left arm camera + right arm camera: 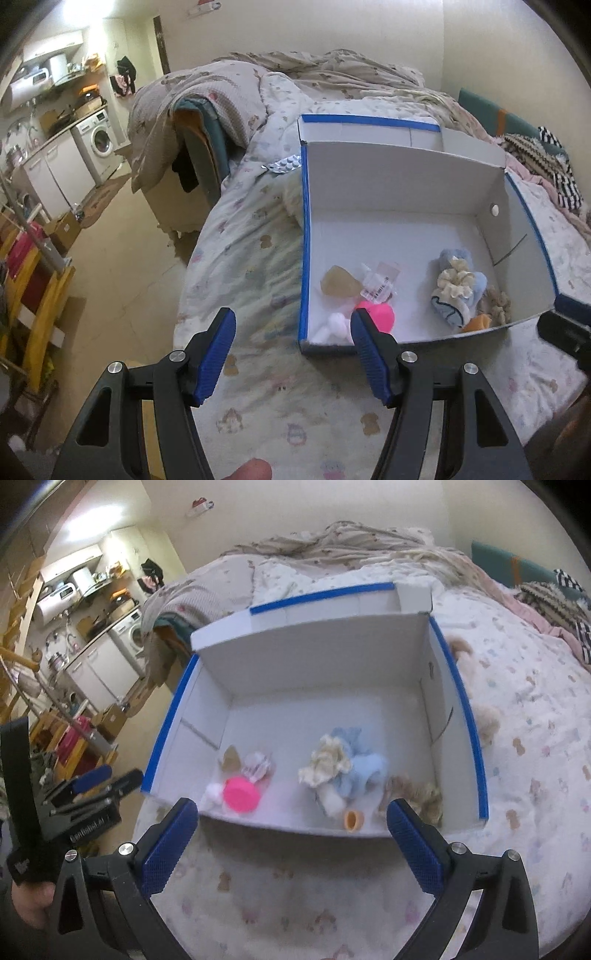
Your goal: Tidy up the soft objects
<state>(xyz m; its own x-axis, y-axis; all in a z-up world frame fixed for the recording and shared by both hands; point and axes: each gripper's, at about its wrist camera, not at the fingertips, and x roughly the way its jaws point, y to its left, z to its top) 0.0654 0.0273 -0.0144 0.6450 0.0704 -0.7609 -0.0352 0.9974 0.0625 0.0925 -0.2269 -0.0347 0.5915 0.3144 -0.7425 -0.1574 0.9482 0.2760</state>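
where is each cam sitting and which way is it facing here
Left wrist: sits on the left gripper, angled down over the bed at the box's near-left corner; own open jaws, a fingertip at the bottom edge, and the right gripper at the right edge.
Right wrist: sits on the right gripper, looking down into the box from its near side; own wide-open jaws, the left gripper and a hand at the left.
Shared: box, pink cup, blue cloth, bedspread.

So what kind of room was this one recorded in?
Most likely a small studio flat, worked from the sleeping area. A bed with a patterned quilt holds the open white box, and a kitchen corner with a washing machine under a counter sits in the same room.
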